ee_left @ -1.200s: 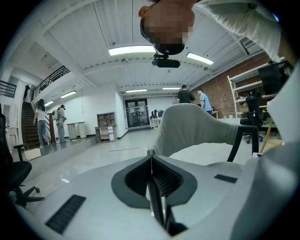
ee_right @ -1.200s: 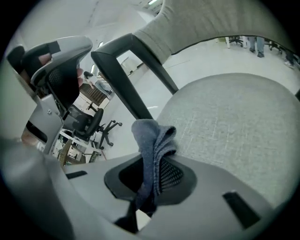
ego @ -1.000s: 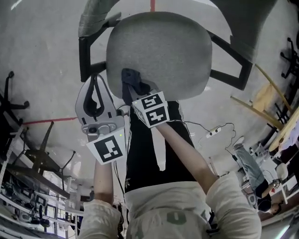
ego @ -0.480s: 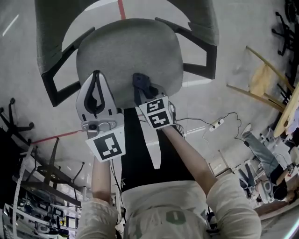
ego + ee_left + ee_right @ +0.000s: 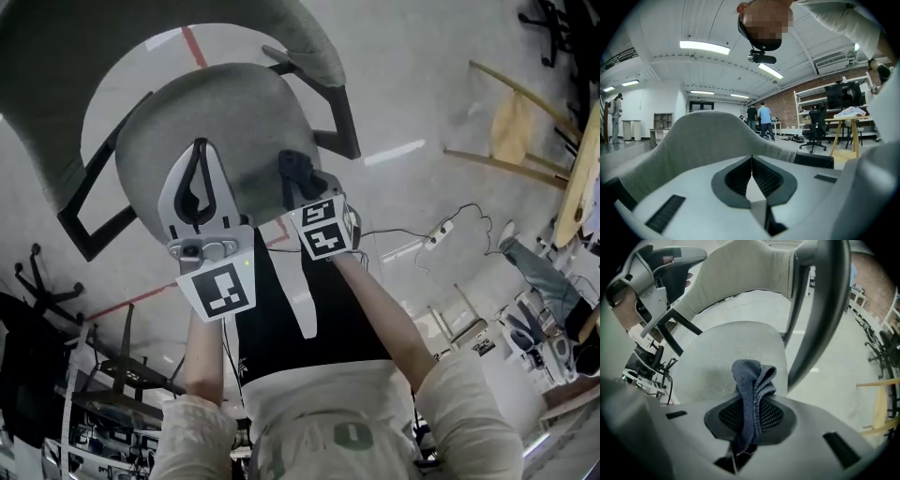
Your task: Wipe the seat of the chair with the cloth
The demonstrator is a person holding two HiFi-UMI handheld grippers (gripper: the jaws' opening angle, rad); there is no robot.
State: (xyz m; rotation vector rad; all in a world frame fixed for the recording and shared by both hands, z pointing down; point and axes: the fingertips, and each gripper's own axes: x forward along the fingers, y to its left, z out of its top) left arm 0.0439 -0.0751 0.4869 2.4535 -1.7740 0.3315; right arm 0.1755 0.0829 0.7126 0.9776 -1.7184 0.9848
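Observation:
A grey office chair stands below me, its seat [image 5: 202,122] round and fabric-covered, its backrest [image 5: 112,37] curving behind. My right gripper [image 5: 292,169] is shut on a dark blue cloth [image 5: 293,167], held over the seat's near right edge. In the right gripper view the folded cloth [image 5: 752,390] sticks up between the jaws, with the seat [image 5: 717,357] beyond it. My left gripper [image 5: 195,152] hovers over the seat's near middle, jaws closed with nothing in them. In the left gripper view the jaw tips meet at my left gripper [image 5: 751,158], the backrest [image 5: 708,136] behind.
Black armrests [image 5: 342,122] flank the seat. A wooden-legged stand [image 5: 516,122] and a cable with a power strip [image 5: 436,239] lie on the floor to the right. Black chair bases [image 5: 42,272] stand at the left. Two people [image 5: 758,121] stand far off in the room.
The chair has shifted left and turned in the head view as my head moved. Both grippers have stayed over the seat's near edge, the right one still holding the cloth.

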